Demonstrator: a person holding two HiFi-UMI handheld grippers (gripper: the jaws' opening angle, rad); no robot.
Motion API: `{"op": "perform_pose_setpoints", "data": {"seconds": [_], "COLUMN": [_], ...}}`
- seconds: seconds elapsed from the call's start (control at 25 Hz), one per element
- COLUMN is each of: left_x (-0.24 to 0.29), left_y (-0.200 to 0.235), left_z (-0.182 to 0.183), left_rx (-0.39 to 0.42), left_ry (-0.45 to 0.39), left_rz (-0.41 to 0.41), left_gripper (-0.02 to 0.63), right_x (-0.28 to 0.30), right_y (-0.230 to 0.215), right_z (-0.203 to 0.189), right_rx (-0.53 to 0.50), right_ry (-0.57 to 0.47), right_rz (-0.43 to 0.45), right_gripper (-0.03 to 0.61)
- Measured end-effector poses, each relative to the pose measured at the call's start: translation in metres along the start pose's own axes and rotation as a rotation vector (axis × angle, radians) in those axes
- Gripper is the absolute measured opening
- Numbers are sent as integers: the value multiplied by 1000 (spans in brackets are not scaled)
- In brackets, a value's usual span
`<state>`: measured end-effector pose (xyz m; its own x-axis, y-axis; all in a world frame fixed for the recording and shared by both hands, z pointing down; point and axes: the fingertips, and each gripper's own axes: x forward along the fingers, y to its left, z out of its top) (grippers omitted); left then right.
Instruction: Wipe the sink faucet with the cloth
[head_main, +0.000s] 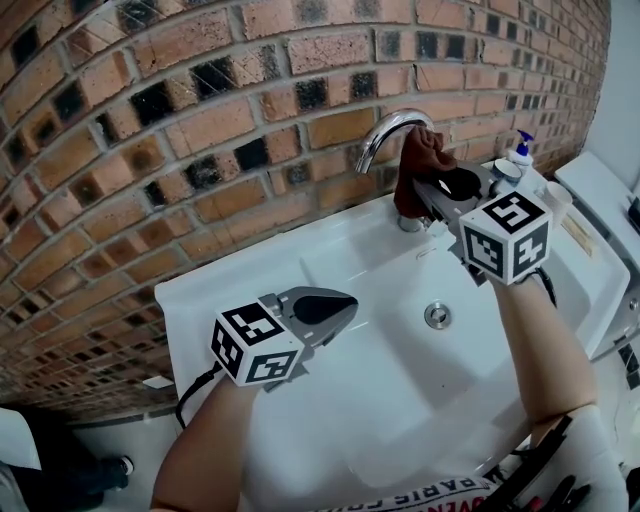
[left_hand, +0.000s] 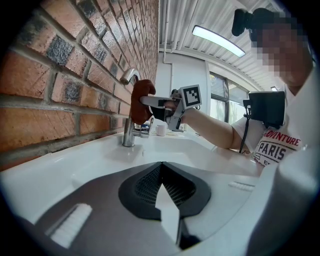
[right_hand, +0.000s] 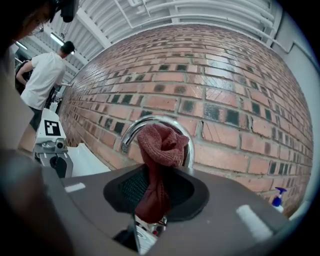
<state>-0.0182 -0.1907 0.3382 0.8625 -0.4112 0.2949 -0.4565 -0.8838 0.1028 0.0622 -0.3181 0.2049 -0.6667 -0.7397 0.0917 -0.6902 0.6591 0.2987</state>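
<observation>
Lower left of the head view: left gripper (head_main: 335, 305) was over the near left part of the white sink (head_main: 240, 275), jaws together with nothing between them. Its own view showed the left gripper (left_hand: 160, 167) with its tips meeting and only a thin sliver of white visible lower down. Could not tell if it touched the basin.

Drain (head_main: 437, 316) sat right of centre in the basin floor, between the two grippers.

Further back, upper right of centre: right gripper (head_main: 432, 192) was clamped on a dark red cloth (head_main: 413, 160). The cloth ran up out of the jaws and bunched against the curved chrome faucet (head_main: 385, 130), touching the right side of the arch.

Centre of the right gripper view: cloth (right_hand: 159, 150) was pinched between the jaws, its knitted top folded over in front of the faucet (right_hand: 131, 131). Upper left of the left gripper view: cloth (left_hand: 141, 100) hung against the faucet (left_hand: 128, 77) just below the spout.

Far right of the head view: white soap bottle (head_main: 519, 150) with a blue pump stood on the sink ledge. Brick wall (head_main: 150, 120) was behind everything.
</observation>
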Motion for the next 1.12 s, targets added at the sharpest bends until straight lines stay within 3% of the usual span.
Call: {"op": "perform_pose_setpoints", "data": {"seconds": [0.32,0.72,1.12], "left_x": [0,0,0], "left_y": [0,0,0], "left_z": [0,0,0], "left_rx": [0,-1,0], "left_ry": [-1,0,-1], "left_rz": [1,1,2], "left_gripper": [0,0,0], "right_x": [13,17,18], "right_y": [0,-14,-18], "right_z": [-33,-41,-35], "right_rx": [-107,-13,-31], "right_ry": [108,130,127], "right_rz": [-47,-75,-92], "right_gripper": [89,92,94]}}
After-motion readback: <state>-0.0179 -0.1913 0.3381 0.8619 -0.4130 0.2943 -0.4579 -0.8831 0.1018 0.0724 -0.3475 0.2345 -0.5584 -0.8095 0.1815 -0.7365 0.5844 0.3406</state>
